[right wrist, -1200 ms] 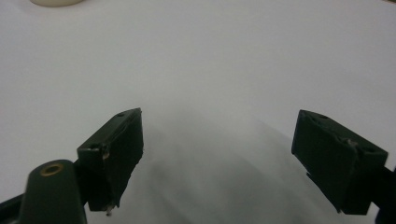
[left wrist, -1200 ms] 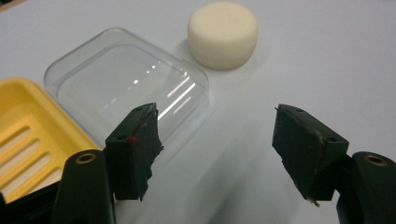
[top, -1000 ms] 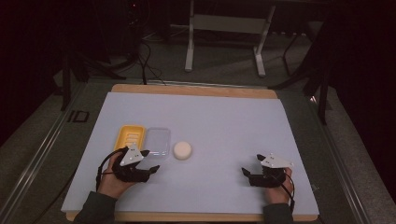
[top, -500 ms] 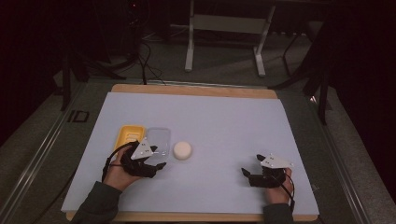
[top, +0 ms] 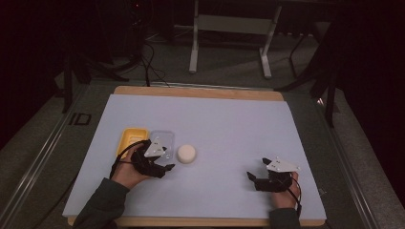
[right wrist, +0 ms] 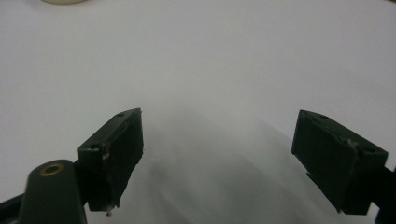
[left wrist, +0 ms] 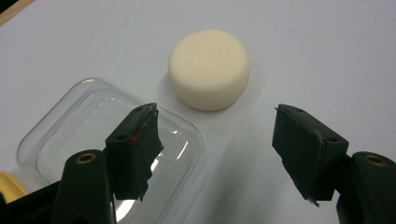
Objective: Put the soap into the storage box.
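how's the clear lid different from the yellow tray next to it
The clear lid is see-through, so the white table shows through it; the yellow tray is opaque. The lid lies nearer the round white sponge, while the tray sits on its far side, toward the table's left edge. The left gripper hangs open with one jaw over the lid, not the tray. Both are shallow rounded rectangles lying flat, side by side.

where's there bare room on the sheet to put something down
The far half of the white sheet is bare, and so is the stretch between the white puck and the right hand-held gripper. It is crowded at near left, where the yellow tray, clear lid, puck and left hand-held gripper sit close together.
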A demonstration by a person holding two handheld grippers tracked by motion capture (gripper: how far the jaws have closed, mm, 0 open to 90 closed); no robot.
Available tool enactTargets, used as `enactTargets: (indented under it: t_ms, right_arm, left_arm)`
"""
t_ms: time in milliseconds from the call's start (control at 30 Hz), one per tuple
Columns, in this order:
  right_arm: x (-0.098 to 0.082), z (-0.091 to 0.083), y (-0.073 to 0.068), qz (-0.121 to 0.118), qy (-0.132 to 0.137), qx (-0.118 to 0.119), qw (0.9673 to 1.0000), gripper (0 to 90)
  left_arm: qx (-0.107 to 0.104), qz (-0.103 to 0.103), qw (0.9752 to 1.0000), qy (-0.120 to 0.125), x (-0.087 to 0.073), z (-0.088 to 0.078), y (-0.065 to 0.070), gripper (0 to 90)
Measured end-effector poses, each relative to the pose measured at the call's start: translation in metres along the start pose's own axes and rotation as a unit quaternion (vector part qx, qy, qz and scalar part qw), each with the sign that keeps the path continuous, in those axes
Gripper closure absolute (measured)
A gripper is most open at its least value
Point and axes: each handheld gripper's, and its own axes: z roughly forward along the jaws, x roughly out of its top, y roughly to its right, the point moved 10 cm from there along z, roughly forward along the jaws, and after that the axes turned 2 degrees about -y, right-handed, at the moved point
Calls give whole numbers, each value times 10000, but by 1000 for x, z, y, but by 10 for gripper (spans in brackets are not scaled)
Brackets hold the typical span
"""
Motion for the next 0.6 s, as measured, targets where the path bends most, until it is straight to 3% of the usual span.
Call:
enactTargets:
  t_ms: [267, 600]
  right_arm:
    - [0, 0, 0, 9, 8, 9, 10000, 164]
    - [0, 0, 1, 38, 13, -22, 10000, 164]
  left_arm:
    - [-26, 151, 9996, -222, 7, 6, -5, 323]
    - [-44, 137, 9997, -201, 17, 3, -14, 322]
